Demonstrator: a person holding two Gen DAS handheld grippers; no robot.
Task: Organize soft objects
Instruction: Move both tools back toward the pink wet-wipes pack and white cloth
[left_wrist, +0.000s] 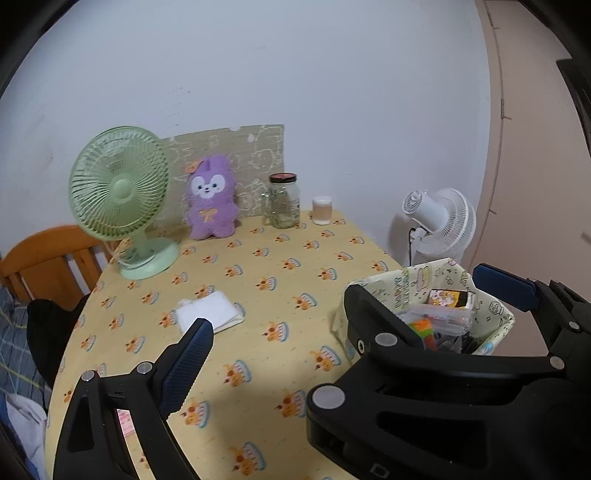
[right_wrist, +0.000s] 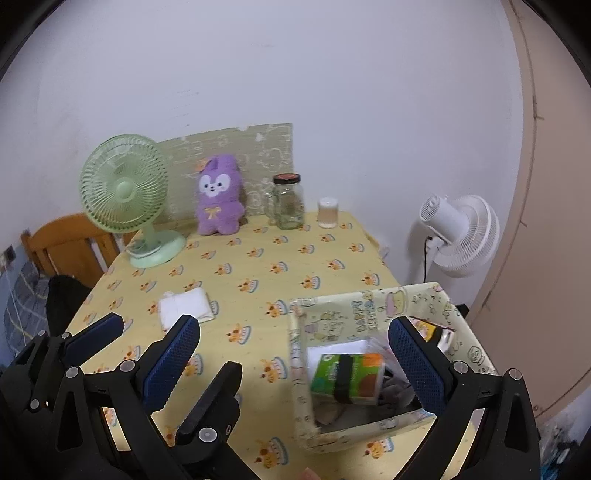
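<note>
A folded white cloth (left_wrist: 209, 312) lies on the yellow tablecloth (left_wrist: 273, 266), also in the right wrist view (right_wrist: 185, 304). A purple plush toy (left_wrist: 211, 197) stands upright at the back, also in the right wrist view (right_wrist: 218, 195). A patterned fabric box (left_wrist: 496, 314) sits at the table's right edge, filled with packets; it also shows in the right wrist view (right_wrist: 306, 373). My left gripper (left_wrist: 347, 325) is open and empty above the table, also in the right wrist view (right_wrist: 144, 336). My right gripper (right_wrist: 295, 354) is open and empty over the box's near left side.
A green desk fan (left_wrist: 122, 199) stands back left. A glass jar (left_wrist: 282, 201) and a small white cup (left_wrist: 322, 210) stand at the back. A white floor fan (left_wrist: 441, 221) is right of the table. A wooden chair (left_wrist: 48, 262) is at the left.
</note>
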